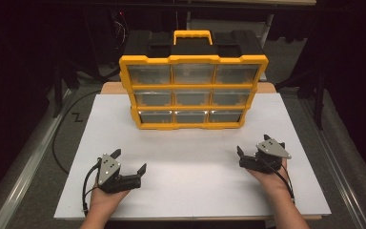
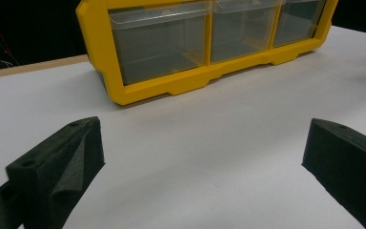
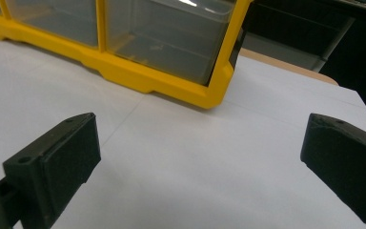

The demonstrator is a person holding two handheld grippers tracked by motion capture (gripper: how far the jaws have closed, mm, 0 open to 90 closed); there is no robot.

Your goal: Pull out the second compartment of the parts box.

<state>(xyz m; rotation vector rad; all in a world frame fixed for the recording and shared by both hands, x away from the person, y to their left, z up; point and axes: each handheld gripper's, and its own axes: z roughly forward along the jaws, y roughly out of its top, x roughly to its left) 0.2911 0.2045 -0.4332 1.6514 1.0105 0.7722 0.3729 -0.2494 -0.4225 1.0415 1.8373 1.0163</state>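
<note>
Organizer (image 1: 193, 90) upright at the far middle of the surface (image 1: 190, 191), both tongs parked short of it.

Its nine clear drawers look shut and possibly empty, though glare hides much. Left tongs (image 1: 129, 161) and right tongs (image 1: 252, 144) rest near the front edge, jaws apart, holding nothing. This seems the approach step; next likely calls for reaching forward to a drawer front.

Organizer (image 1: 193, 91): yellow frame and handle, black top, clear drawers. Surface (image 1: 190, 181): plain white. Each hand-held gripper: black jaws, grey plate.
</note>
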